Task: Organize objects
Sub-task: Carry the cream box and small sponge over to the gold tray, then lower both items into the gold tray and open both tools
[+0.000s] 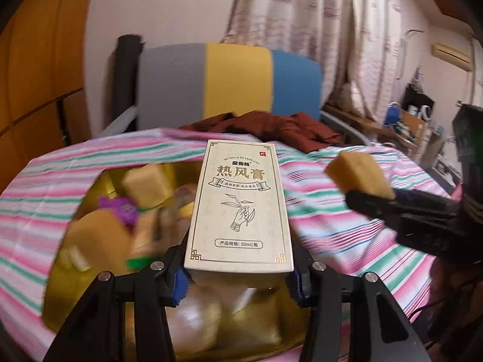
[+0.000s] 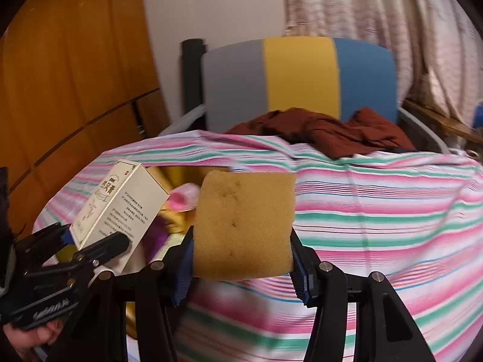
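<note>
Warm dim light. Orange wood wardrobe (image 1: pixel 36 69) at frame left, white wall (image 1: pixel 169 9) top centre, floral curtains (image 1: pixel 317 9) upper right. Grey/yellow/blue headboard (image 1: pixel 229 81) centre, w/ striped bedsheet (image 1: pixel 347 226) below. AC unit (image 1: pixel 451 55) far right.

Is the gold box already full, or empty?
Not empty. The gold box holds a sponge block, a purple item and blurred others; fullness cannot tell.

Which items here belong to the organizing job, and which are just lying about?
In the job:
- cream box, clamped in the left gripper
- yellow sponge, clamped in the right gripper
- gold bin with assorted items

Lying about:
- brown garment
- striped cloth
- tricolour chair
</note>
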The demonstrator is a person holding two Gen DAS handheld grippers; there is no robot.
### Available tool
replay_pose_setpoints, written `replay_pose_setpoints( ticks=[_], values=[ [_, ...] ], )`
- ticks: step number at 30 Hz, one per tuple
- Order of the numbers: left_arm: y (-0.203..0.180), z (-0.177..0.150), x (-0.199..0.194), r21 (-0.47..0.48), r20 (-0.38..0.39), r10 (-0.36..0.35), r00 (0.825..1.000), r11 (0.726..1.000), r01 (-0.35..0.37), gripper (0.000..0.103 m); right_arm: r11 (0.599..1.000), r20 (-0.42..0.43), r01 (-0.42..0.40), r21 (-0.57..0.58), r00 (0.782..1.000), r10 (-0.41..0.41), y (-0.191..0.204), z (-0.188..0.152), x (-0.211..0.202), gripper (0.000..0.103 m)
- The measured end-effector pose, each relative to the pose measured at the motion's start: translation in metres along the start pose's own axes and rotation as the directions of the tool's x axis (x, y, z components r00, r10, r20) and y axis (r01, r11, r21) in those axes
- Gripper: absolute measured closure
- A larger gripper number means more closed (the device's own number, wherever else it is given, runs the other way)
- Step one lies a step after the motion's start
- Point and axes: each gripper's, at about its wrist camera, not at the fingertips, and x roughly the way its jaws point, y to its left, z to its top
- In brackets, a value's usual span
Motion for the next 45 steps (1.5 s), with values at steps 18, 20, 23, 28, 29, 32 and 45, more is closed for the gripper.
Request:
replay_pose_setpoints(
  ticks=[18,20,23,28,29,32,45],
  values=[
    [0.081,-0.036,0.004,-0.022,-0.196,0.059,0.979,0.998,-0.065,0.051,0.979,-0.139,-0.160,-0.127,0.980,0.142,0.068,-0.018,0.025,0.047],
    [0.082,-0.037,0.003,-0.017,-0.222,0.033,0.975,0.999,-0.038,0.051,0.978,-0.158,-0.167,-0.123,0.976,0.147,0.071,-0.020,0.028,0.047],
    [0.088,-0.040,-0.004,-0.011,-0.240,0.038,0.970,0.999,-0.042,0.051,0.977,-0.173,-0.169,-0.127,0.974,0.146,0.072,-0.023,0.031,0.047],
    [0.102,-0.037,0.002,-0.005,-0.266,0.114,0.957,0.993,-0.120,0.051,0.975,-0.211,-0.191,-0.113,0.963,0.165,0.074,-0.027,0.038,0.047],
    [0.103,-0.036,0.004,-0.001,-0.271,0.133,0.953,0.990,-0.139,0.051,0.976,-0.208,-0.187,-0.114,0.965,0.160,0.075,-0.027,0.038,0.047],
    [0.112,-0.034,0.010,-0.051,-0.280,0.103,0.954,0.991,-0.122,0.051,0.977,-0.167,-0.174,-0.122,0.974,0.153,0.076,-0.024,0.030,0.047],
    [0.115,-0.037,-0.014,-0.101,-0.248,0.151,0.957,0.978,-0.181,0.041,0.962,-0.186,-0.240,-0.127,0.959,0.214,0.087,-0.020,0.031,0.046]
  ],
)
